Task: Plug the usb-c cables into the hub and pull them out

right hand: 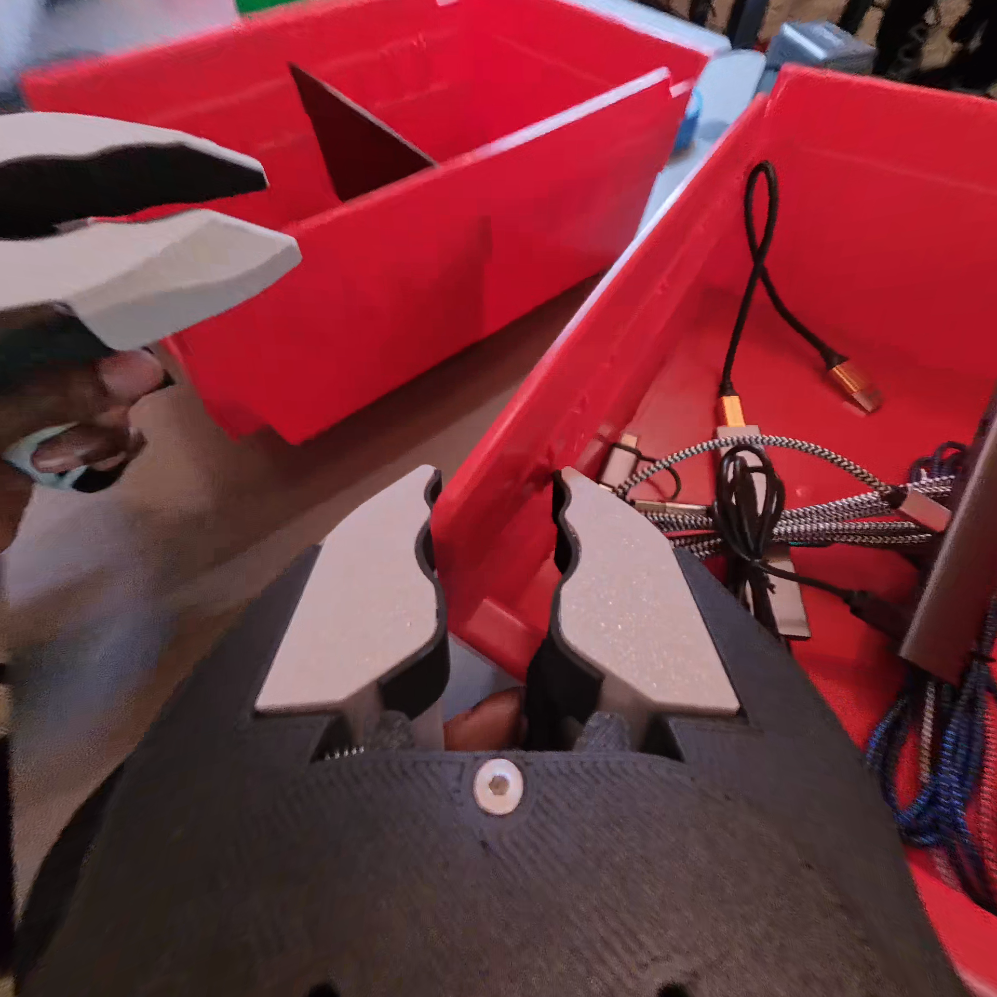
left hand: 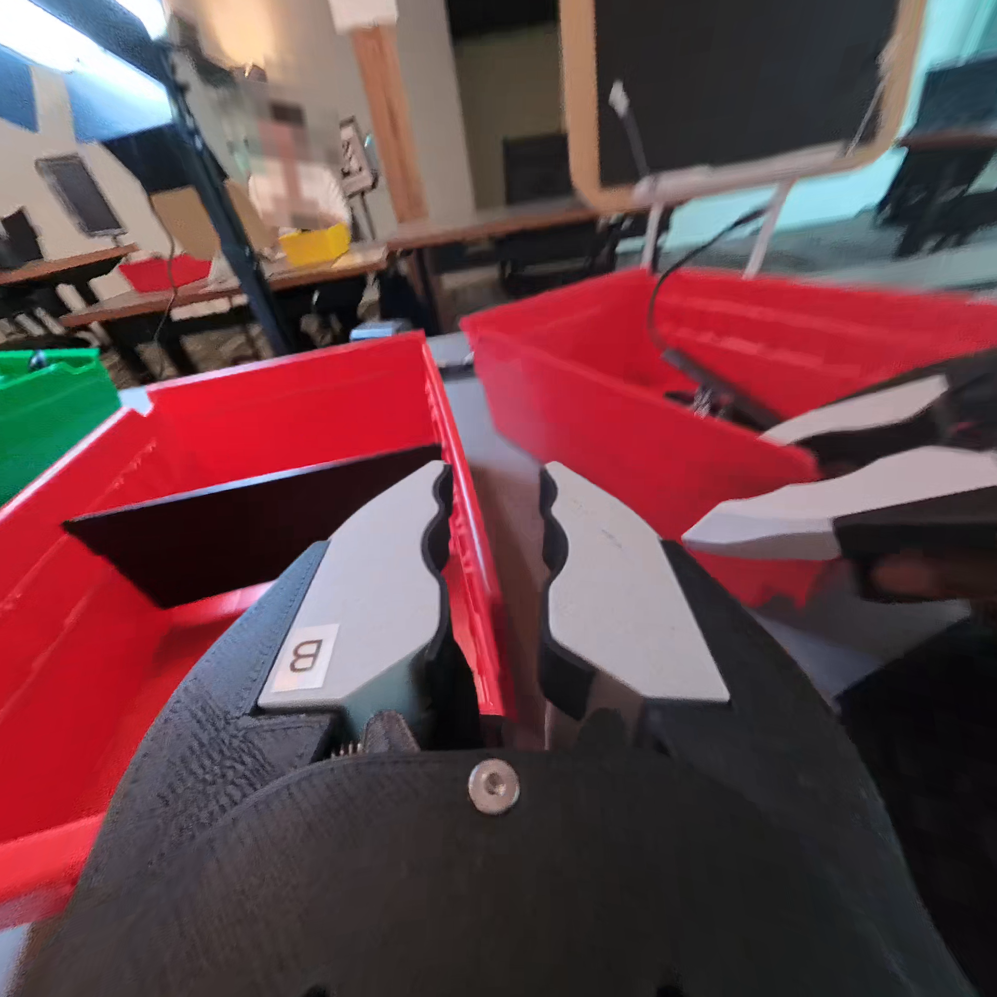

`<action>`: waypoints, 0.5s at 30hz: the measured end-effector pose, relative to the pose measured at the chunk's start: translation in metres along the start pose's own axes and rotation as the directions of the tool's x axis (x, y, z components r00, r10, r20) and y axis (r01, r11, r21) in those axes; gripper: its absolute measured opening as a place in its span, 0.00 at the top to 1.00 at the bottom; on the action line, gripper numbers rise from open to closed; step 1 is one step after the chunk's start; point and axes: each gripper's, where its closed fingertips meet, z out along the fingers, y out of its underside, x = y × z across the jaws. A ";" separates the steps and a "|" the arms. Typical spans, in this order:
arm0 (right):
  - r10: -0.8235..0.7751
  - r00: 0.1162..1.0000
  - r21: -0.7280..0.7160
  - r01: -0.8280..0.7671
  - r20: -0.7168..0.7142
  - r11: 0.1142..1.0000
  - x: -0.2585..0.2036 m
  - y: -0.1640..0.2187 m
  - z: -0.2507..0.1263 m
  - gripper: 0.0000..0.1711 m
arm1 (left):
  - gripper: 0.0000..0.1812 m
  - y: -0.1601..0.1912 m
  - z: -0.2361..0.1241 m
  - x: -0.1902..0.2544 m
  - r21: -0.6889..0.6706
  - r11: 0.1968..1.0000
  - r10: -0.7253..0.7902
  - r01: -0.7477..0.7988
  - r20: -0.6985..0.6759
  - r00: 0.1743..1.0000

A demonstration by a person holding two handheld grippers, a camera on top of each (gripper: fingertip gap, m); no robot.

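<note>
We see two red bins. The right gripper hangs parted and empty over the near wall of the right-hand bin, and just beyond its right finger lies a tangle of cables, too knotted to count. A black cable runs lengthwise away from us, gold plugs nearest. A grey hub lies underneath. Only the right wrist view shows this. The left gripper, likewise parted and empty, straddles the divided bin's wall.
</note>
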 end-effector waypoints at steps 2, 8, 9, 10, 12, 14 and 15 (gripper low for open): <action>0.052 0.998 0.201 -0.058 0.036 0.978 -0.004 -0.025 -0.013 0.75 | 0.77 -0.030 -0.020 -0.016 0.152 0.987 -0.055 0.055 -0.005 0.998; 0.032 0.997 0.639 -0.066 0.065 0.766 -0.042 -0.072 -0.054 0.56 | 0.46 -0.047 -0.093 -0.132 0.428 0.901 -0.223 0.071 0.318 0.921; 0.022 0.996 0.626 -0.068 0.081 0.777 -0.054 -0.068 -0.047 0.50 | 0.39 -0.033 -0.095 -0.148 0.365 0.929 -0.208 0.061 0.379 0.902; 0.013 0.996 0.600 -0.061 0.085 0.798 -0.065 -0.062 -0.037 0.44 | 0.32 -0.020 -0.096 -0.162 0.304 0.951 -0.194 0.062 0.427 0.883; -0.028 1.000 0.548 0.025 -0.002 0.836 -0.070 -0.060 -0.024 0.35 | 0.26 0.002 -0.098 -0.181 0.230 0.970 -0.184 0.078 0.485 0.855; 0.007 0.995 0.526 0.047 -0.100 0.849 -0.065 -0.066 -0.015 0.28 | 0.26 0.018 -0.100 -0.197 0.193 0.975 -0.199 0.110 0.540 0.818; 0.047 0.988 0.523 0.039 -0.150 0.851 -0.062 -0.068 -0.012 0.26 | 0.26 0.025 -0.098 -0.199 0.168 0.978 -0.193 0.120 0.534 0.823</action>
